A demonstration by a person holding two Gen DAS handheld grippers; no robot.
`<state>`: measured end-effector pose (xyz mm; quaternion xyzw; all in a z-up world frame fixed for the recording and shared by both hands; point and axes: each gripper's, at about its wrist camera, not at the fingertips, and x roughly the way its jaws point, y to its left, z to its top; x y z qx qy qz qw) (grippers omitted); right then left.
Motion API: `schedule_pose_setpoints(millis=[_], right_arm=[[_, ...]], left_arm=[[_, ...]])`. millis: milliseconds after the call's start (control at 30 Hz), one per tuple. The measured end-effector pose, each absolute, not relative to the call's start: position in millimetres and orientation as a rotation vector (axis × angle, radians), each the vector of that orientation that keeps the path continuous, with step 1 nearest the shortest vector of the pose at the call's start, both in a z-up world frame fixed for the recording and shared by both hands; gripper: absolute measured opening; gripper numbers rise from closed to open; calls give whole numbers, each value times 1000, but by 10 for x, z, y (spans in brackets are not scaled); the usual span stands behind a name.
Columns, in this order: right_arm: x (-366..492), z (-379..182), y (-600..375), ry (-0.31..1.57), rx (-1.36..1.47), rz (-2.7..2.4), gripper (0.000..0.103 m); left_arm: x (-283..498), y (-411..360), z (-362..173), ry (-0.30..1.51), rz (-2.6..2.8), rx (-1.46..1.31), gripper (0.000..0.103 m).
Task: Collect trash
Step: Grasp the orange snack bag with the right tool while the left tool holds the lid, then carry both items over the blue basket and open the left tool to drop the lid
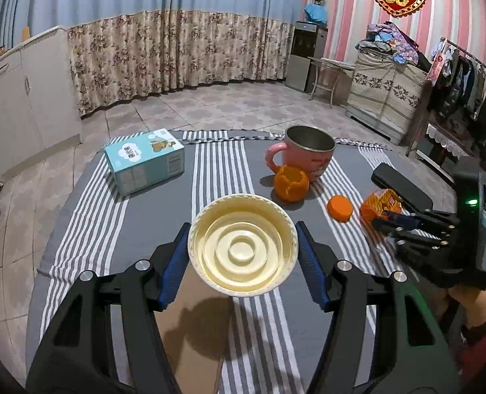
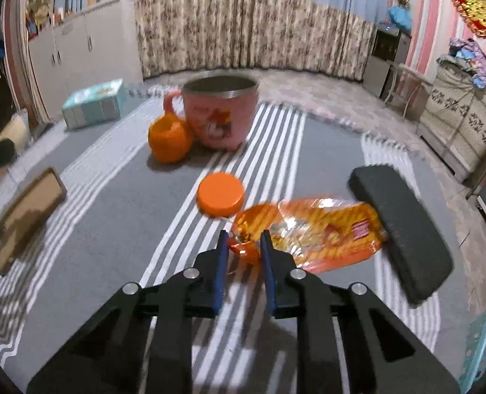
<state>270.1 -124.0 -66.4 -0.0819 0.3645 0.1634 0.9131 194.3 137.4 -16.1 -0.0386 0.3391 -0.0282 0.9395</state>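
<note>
Pose: right gripper angled down over striped cloth.
Wrapper: orange wrapper — twisted end between the fingers.
Grip: pinched on that end.
Left gripper: clamped on cream bowl.

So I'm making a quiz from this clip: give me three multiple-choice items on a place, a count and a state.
1. Where is the hollow orange peel?
A in the blue box
B against the pink metal-rimmed mug
C in the bowl

2. How many flat orange plastic lids lie on the striped grey cloth?
A one
B two
C three

3. What does the left gripper hold?
A nothing
B the mug
C the cream plastic bowl

B: the peel touches the mug's side.
A: only one lid shows.
C: both pads press the bowl's rim.
</note>
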Motion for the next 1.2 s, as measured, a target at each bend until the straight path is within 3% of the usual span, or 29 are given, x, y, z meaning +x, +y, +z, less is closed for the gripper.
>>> schedule_pose_setpoints(millis=[367, 733, 1200], right_arm=[[2154, 48, -2427, 637, 84, 293, 14], [1549, 501, -3564, 552, 168, 152, 14], [1110, 261, -4872, 560, 242, -68, 14]], left_arm=[[1929, 777, 167, 639, -153, -56, 61], [1896, -416, 406, 605, -336, 6, 61], [1808, -2106, 224, 581, -575, 76, 61]])
